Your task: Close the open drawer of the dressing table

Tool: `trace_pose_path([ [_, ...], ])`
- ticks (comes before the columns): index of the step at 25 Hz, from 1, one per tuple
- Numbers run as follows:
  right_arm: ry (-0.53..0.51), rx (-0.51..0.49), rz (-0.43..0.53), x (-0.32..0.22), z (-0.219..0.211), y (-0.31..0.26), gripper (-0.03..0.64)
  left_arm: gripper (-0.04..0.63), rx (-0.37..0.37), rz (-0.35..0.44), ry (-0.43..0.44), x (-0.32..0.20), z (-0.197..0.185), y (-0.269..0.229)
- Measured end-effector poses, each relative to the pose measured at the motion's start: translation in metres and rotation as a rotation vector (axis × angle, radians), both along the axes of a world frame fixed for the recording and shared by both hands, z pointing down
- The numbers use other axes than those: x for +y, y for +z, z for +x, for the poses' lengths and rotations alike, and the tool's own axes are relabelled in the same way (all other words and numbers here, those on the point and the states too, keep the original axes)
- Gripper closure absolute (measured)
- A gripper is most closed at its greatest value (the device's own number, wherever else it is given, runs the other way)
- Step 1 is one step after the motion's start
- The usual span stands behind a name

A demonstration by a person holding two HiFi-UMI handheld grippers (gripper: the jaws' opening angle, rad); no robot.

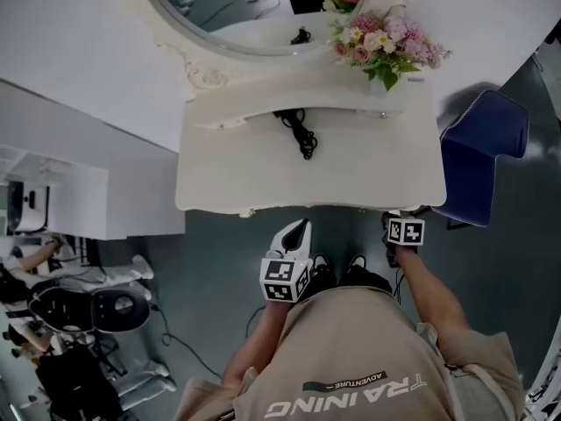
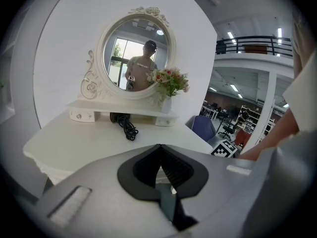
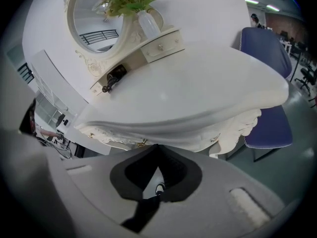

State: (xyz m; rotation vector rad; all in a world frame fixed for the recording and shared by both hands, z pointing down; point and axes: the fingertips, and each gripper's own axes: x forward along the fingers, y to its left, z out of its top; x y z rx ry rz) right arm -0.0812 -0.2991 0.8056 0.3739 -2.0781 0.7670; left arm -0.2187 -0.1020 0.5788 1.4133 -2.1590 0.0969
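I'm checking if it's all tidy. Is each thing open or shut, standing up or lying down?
Left gripper: shut, empty.
Right gripper: shut, empty.
White dressing table's front drawer: looks shut, flush.
Small white shelf drawer: shut.
Pink flowers in white vase: upright.
Black coiled cable: lying on tabletop.
Blue padded chair: standing upright.

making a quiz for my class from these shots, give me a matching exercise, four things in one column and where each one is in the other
Things
1. flowers
2. black cable
3. blue chair
4. left gripper

Places
A. on the floor, right of the dressing table
B. in front of the table's near edge, jaws together
C. at the right end of the raised shelf, beside the mirror
D. lying on the table, at the middle of the shelf

Pairs: 1-C, 2-D, 3-A, 4-B
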Motion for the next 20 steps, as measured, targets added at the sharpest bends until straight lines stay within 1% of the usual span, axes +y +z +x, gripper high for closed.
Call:
trace_pose_path([
  [2, -0.009, -0.020, 0.010, 0.009, 0.004, -0.007, 0.614, 0.577, -0.008, 0.007, 0.009, 0.004, -0.002, -0.001],
  [4, -0.015, -0.064, 0.008, 0.022, 0.006, -0.019, 0.614, 0.577, -0.015, 0.013, 0.021, 0.008, -0.001, -0.001],
  [8, 0.044, -0.183, -0.008, 0.034, 0.015, -0.056, 0.614, 0.577, -0.010, 0.038, 0.051, 0.007, 0.011, 0.001],
  [11, 0.061, -0.239, 0.037, 0.034, 0.024, -0.087, 0.612, 0.577, -0.017, 0.065, 0.074, 0.003, 0.019, -0.002],
  [13, 0.045, -0.285, 0.079, 0.040, 0.026, -0.114, 0.614, 0.577, -0.024, 0.075, 0.079, 0.004, 0.019, -0.005],
  [15, 0.009, -0.355, 0.106, 0.049, 0.023, -0.145, 0.613, 0.577, -0.025, 0.086, 0.079, 0.007, 0.016, -0.008],
  [18, -0.049, -0.455, 0.141, 0.057, 0.013, -0.195, 0.614, 0.577, -0.011, 0.112, 0.091, 0.007, 0.015, -0.013],
  [20, -0.071, -0.495, 0.172, 0.059, 0.008, -0.223, 0.614, 0.577, -0.014, 0.114, 0.102, 0.008, 0.015, -0.017],
])
